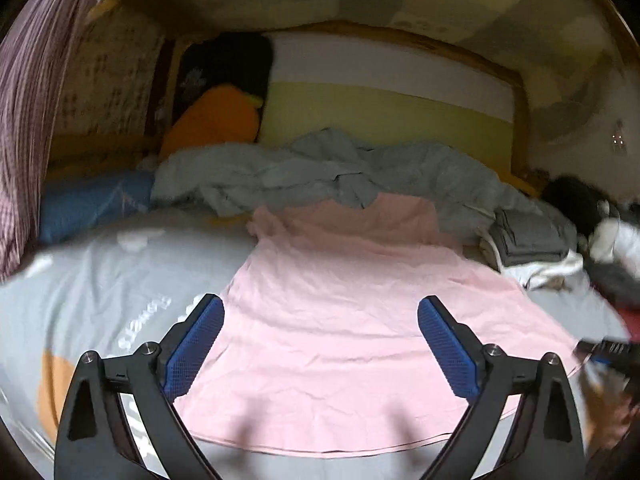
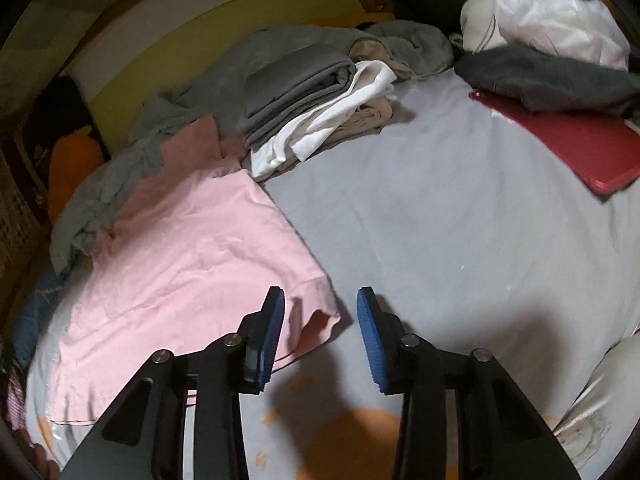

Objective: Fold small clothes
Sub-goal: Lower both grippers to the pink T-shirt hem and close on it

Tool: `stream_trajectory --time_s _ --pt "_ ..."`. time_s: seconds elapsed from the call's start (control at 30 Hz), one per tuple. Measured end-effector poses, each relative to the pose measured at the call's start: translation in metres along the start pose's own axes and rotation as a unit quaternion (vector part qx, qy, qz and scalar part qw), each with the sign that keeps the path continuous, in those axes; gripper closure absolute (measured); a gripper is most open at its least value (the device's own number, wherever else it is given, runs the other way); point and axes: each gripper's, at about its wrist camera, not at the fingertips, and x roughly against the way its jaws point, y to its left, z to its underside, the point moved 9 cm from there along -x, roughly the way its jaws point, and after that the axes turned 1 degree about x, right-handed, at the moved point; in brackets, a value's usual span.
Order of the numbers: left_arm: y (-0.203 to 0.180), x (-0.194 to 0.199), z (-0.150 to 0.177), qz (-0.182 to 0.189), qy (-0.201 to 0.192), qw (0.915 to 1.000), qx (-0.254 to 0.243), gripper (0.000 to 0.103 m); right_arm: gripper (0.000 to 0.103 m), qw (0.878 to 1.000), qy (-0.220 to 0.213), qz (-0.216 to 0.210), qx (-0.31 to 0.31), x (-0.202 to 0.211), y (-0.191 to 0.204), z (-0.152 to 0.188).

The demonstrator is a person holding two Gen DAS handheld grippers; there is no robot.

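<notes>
a grey bed sheet (image 2: 460,216) is seen filling both views. the pink garment (image 1: 340,320) is spread flat mid-frame, its long axis running up the left view. the left gripper (image 1: 320,344) is held wide apart, empty, over the hem. the right gripper (image 2: 320,336), half-closed and empty, is nearer the lifted corner at its left pad.

The left gripper (image 1: 320,316) fills the lower part of its frame, jaws spread wide with nothing between the blue pads. The right gripper (image 2: 320,308), lower centre of its frame, tilts downward, jaws partly closed and gripping nothing.
</notes>
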Motion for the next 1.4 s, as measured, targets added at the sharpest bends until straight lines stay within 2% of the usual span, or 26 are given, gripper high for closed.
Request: stream_trajectory --time_s 0.07,0.2,0.23,0.33,0.4,0.47,0.53,0.57,0.6,0.67,0.73,0.87,1.03,1.13,1.17,1.23,1.37,1.4 --pt "0.016 0.000 -0.003 -0.005 0.004 0.9997 0.023 0.006 0.069 1.000 0.000 -0.004 0.003 0.000 0.002 0.002" --pt "0.053 0.000 -0.008 -0.050 0.008 0.9977 0.046 0.007 0.071 0.999 0.023 -0.015 0.017 -0.009 0.012 0.009" --pt "0.061 -0.001 -0.006 -0.058 0.014 0.9969 0.050 0.010 0.072 0.999 0.023 -0.013 0.019 -0.009 0.013 0.009" --pt "0.087 -0.001 0.010 -0.094 0.045 0.9932 0.052 0.015 0.090 1.000 0.017 0.001 -0.003 -0.009 0.004 0.008" --pt "0.106 0.001 0.026 -0.120 0.065 0.9889 0.060 0.021 0.091 0.999 0.009 -0.013 -0.046 -0.009 -0.005 0.007" --pt "0.120 -0.001 0.040 -0.103 0.086 0.9864 0.095 0.029 0.093 0.996 0.007 -0.035 -0.080 -0.010 -0.009 0.006" --pt "0.127 -0.011 0.055 -0.055 0.126 0.9816 0.132 0.039 0.098 0.996 0.028 -0.042 -0.080 -0.014 -0.008 0.007" --pt "0.129 -0.016 0.064 -0.035 0.154 0.9765 0.146 0.046 0.098 0.996 0.036 -0.039 -0.075 -0.015 -0.008 0.007" --pt "0.130 -0.017 0.072 -0.022 0.169 0.9715 0.164 0.060 0.098 0.996 0.040 -0.039 -0.073 -0.014 -0.008 0.006" --pt "0.131 -0.014 0.081 -0.004 0.179 0.9658 0.187 0.063 0.099 0.995 0.037 -0.044 -0.081 -0.011 -0.009 0.005" --pt "0.129 -0.009 0.086 -0.002 0.184 0.9655 0.185 0.071 0.099 0.994 0.037 -0.047 -0.087 -0.010 -0.011 0.006" --pt "0.124 -0.011 0.088 -0.012 0.193 0.9669 0.167 0.067 0.099 0.994 0.032 -0.049 -0.091 -0.006 -0.012 0.004" --pt "0.111 -0.018 0.086 -0.003 0.202 0.9681 0.148 0.040 0.099 0.999 0.014 -0.009 -0.048 -0.001 -0.004 0.002" --pt "0.103 -0.022 0.087 -0.024 0.201 0.9724 0.115 0.038 0.099 1.000 0.001 0.002 -0.024 0.007 0.001 0.000" --pt "0.101 -0.023 0.087 -0.034 0.199 0.9735 0.107 0.043 0.099 1.000 -0.004 0.003 -0.017 0.010 0.003 -0.001" --pt "0.106 -0.024 0.084 -0.071 0.187 0.9757 0.090 0.098 0.099 1.000 -0.010 0.000 -0.011 0.013 0.004 -0.002" --pt "0.115 -0.018 0.075 -0.029 0.167 0.9738 0.152 0.099 0.099 1.000 -0.018 -0.010 -0.015 0.016 0.004 -0.006" --pt "0.116 -0.013 0.069 -0.019 0.157 0.9754 0.153 0.099 0.099 0.999 -0.022 -0.013 -0.019 0.017 0.003 -0.007"
